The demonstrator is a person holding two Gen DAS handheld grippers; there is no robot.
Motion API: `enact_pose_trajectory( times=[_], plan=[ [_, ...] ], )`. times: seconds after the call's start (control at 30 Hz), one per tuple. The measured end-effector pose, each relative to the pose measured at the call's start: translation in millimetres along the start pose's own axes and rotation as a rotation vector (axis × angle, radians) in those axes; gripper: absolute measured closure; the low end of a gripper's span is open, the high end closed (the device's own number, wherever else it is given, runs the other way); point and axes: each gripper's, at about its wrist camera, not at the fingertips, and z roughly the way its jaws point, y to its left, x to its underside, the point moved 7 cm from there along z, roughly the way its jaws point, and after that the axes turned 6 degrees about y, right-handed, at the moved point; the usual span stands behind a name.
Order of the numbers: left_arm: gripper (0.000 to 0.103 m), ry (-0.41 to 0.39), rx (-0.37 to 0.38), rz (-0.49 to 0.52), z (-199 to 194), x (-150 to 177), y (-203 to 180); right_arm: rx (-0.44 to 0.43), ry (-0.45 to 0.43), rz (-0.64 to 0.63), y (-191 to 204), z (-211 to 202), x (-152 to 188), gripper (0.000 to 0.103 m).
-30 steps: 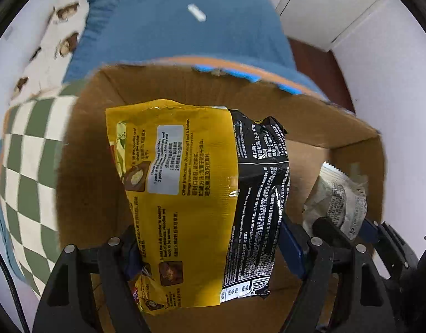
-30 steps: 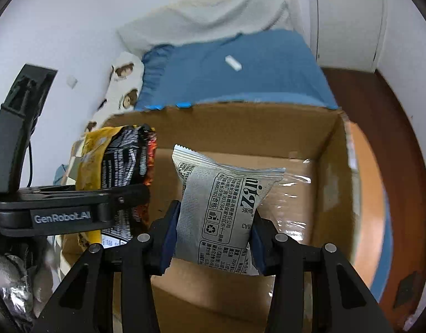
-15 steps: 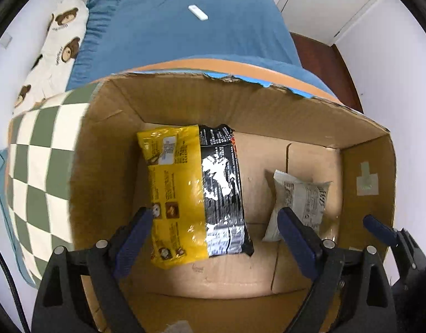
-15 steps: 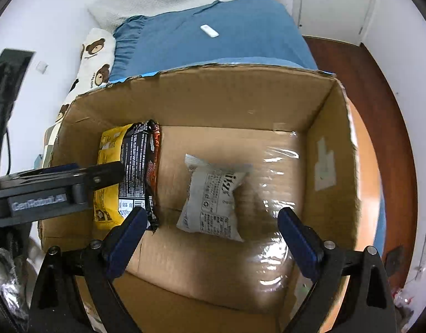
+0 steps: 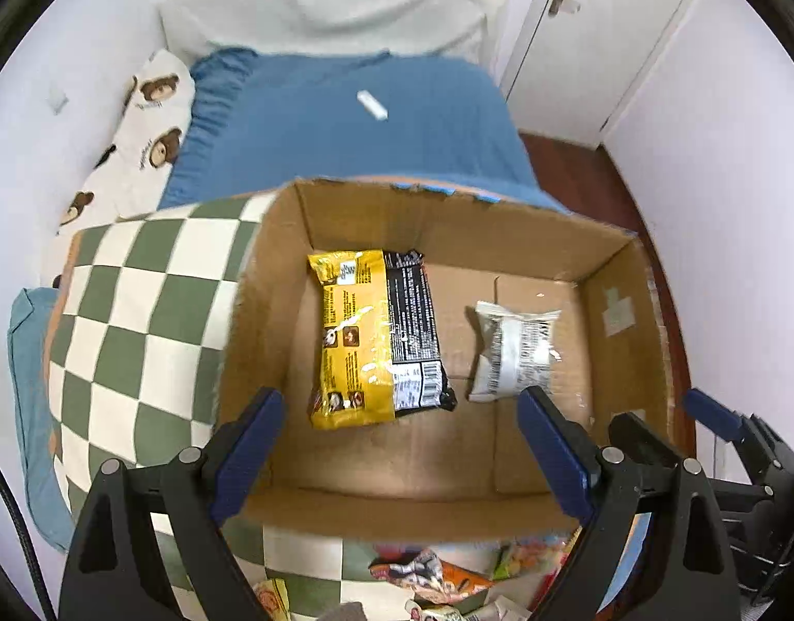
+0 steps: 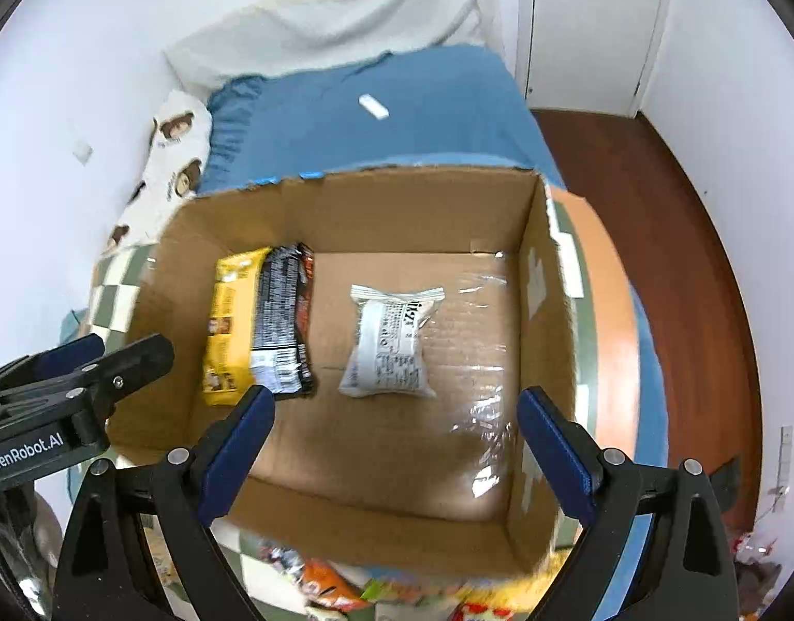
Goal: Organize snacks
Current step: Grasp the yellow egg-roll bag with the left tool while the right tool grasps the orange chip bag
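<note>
While both claws hang above the cardboard box (image 5: pixel 619 279), the left gripper (image 5: pixel 399 445) and right gripper (image 6: pixel 394 440) gape wide with nothing between their blue pads. The yellow-and-black noodle packet (image 5: pixel 379 334) lies flat at the box's left wall; the white snack pack (image 6: pixel 389 344) lies near the middle, apart from it. Bare floor spans the right and near side. Loose snacks (image 5: pixel 438 577) crowd the checkered cloth (image 5: pixel 122 321) below the near rim.

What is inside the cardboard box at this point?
Two packets lie flat on the floor of the cardboard box, apart: a yellow-and-black noodle packet on the left and a white snack packet near the middle. The near wall hides the floor strip just behind it.
</note>
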Motion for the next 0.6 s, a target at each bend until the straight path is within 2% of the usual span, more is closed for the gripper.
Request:
enact_pose_trajectory(
  times=[0.13,0.27,0.37,0.5,0.6],
  plan=[
    [0.011,-0.067,-0.002,0.029,-36.4,35.4,3.6,-0.051,-0.05,0.017,4.9,-39.2,35.4,0.006],
    [0.011,-0.092,-0.046,0.067,-51.7,98.3,12.3,-0.098,-0.031,0.051,2.6,-59.5,107.3,0.006],
    [0.011,-0.049,-0.077,0.069,-41.1,148.7,22.8,-0.166,0.047,0.158,-9.7,-51.4,177.3,0.006],
    [0.011,0.085,-0.068,0.048,-8.9,216.5,37.4,-0.275,0.235,0.39,-28.7,-17.5,283.7,0.006],
    [0.011,0.145,-0.076,0.036,9.4,251.3,46.4,-0.319,0.359,0.526,-33.8,10.2,353.1,0.006]
  ],
)
